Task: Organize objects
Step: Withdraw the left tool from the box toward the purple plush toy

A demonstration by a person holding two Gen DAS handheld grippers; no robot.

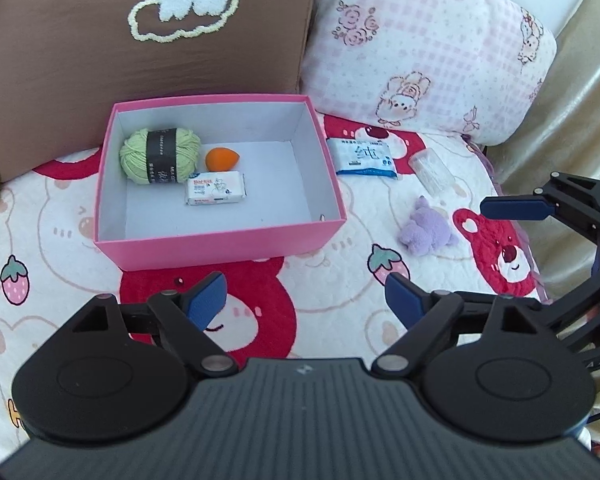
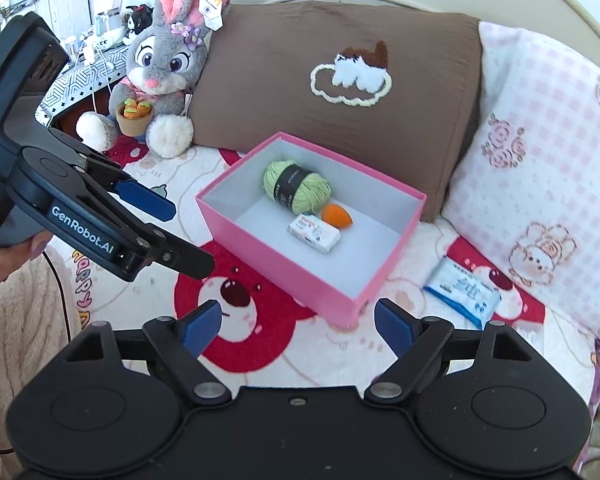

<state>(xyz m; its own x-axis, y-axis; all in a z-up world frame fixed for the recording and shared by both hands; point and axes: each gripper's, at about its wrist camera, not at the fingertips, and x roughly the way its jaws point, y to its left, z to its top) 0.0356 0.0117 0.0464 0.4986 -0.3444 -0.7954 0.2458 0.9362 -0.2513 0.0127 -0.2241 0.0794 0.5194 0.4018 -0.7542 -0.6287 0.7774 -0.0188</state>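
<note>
A pink box (image 1: 228,242) (image 2: 284,276) stands on the bear-print bedspread. In it lie a green yarn ball (image 1: 160,155) (image 2: 297,182), an orange sponge (image 1: 221,159) (image 2: 336,214) and a small white tissue pack (image 1: 215,188) (image 2: 314,233). Right of the box lie a blue-white wipes pack (image 1: 365,157) (image 2: 462,292), a clear plastic container (image 1: 431,171) and a purple plush toy (image 1: 427,229). My left gripper (image 1: 306,300) is open and empty in front of the box. My right gripper (image 2: 298,322) is open and empty near the box's front corner.
A brown pillow (image 1: 140,60) (image 2: 340,76) and a pink checked pillow (image 1: 428,44) (image 2: 548,140) lean behind the box. A bunny plush (image 2: 160,64) sits at the back left. A gold curtain (image 1: 572,100) hangs at the right.
</note>
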